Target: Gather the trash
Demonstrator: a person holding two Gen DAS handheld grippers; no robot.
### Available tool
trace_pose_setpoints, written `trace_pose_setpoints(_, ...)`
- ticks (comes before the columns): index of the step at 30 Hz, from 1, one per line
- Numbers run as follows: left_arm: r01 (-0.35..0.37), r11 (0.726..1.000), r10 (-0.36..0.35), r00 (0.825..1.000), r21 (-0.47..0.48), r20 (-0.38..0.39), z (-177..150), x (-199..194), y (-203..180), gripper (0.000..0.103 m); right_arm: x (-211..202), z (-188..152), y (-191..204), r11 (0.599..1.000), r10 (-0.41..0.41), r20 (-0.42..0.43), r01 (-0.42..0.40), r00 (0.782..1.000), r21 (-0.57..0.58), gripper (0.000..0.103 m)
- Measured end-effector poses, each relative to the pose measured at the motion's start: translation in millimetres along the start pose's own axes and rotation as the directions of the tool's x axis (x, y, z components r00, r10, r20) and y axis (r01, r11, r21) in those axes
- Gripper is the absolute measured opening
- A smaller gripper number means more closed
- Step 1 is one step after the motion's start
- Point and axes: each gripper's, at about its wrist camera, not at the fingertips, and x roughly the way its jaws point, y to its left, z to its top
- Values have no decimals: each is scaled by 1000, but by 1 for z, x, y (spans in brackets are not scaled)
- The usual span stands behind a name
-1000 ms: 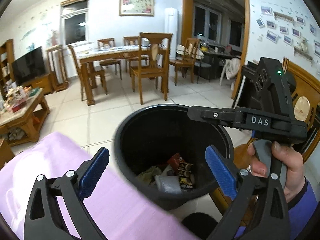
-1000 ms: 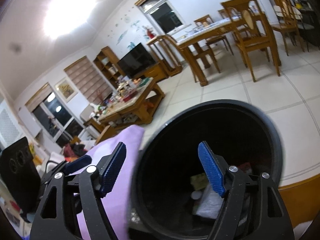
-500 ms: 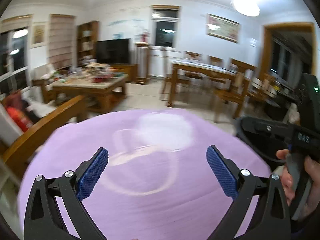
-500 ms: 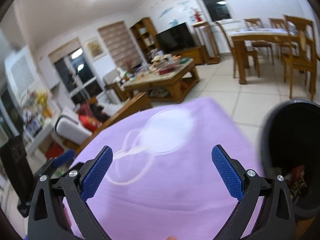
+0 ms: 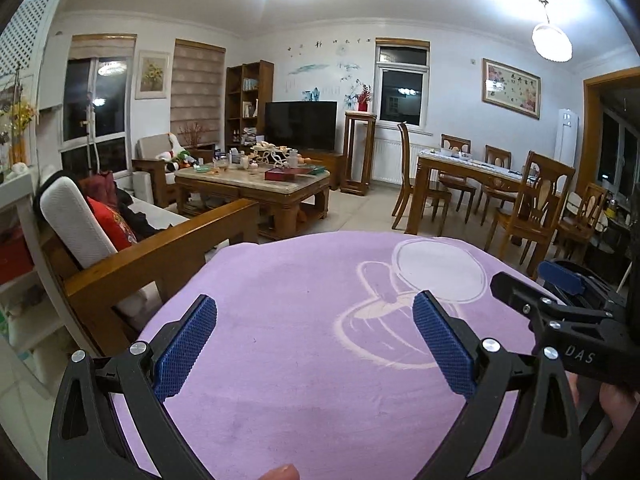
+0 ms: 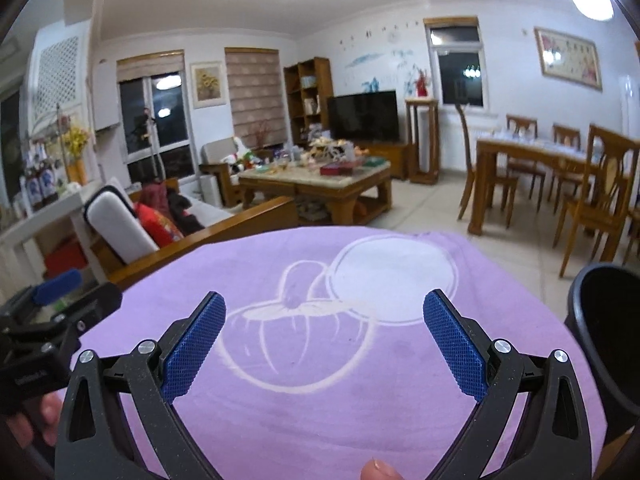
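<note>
We are seeing the black bin (image 6: 608,340) at the far right, beside the purple cloth (image 6: 320,400). Our left tongs (image 5: 316,344) and right tongs (image 6: 324,344) are hanging wide over the cloth, holding nothing.

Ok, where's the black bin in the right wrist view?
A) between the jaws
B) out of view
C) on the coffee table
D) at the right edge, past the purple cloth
D: the bin shows at the right edge, beside the purple cloth.
</note>
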Motion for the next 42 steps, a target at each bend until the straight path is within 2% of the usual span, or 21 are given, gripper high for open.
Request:
trace_pose_setpoints(2, -23, 1000, 23, 1000, -9, -14, -1, 2, 0, 98, -5, -2, -7, 1000, -2, 38, 2, 999, -8, 98)
trace_pose_setpoints(6, -20, 1000, 19, 1000, -22, -15, -4, -1, 4, 98, -17, -8, -22, 1000, -10, 95, 12, 995, -19, 98)
trace_pose_setpoints(11, -10, 1000, 10, 1000, -12, -12, -7, -5, 4, 98, -16, -12, -25, 1000, -3, 84, 4, 996, -11, 98)
trace_pose_setpoints(14, 20, 1000, -20, 999, -12, -26, -8, -4, 3, 98, -16, -12, -26, 1000, -1, 83, 1, 997, -3, 98)
trace_pose_setpoints(18, 13, 1000, -13, 1000, -2, -17, -8, -6, 1, 98, -19, -15, -31, 1000, 5, 80, -6, 997, 14, 98)
trace_pose_setpoints(22, -56, 998, 56, 998, 2, 39, -10, -17, -4, 98, -22, -17, -34, 999, 11, 83, -14, 996, 31, 98)
trace_pose_setpoints(26, -31, 999, 31, 999, 7, 7, -9, -12, -6, 98, -23, -20, -35, 999, 18, 84, -22, 996, 42, 98)
trace_pose_setpoints(32, -21, 1000, 21, 1000, 5, 6, -7, -12, -3, 98, -30, -17, -41, 998, 23, 90, -28, 996, 51, 98)
trace_pose_setpoints(42, -39, 999, 39, 999, 14, 3, -8, -14, -7, 98, -33, -14, -41, 997, 30, 90, -36, 995, 62, 98)
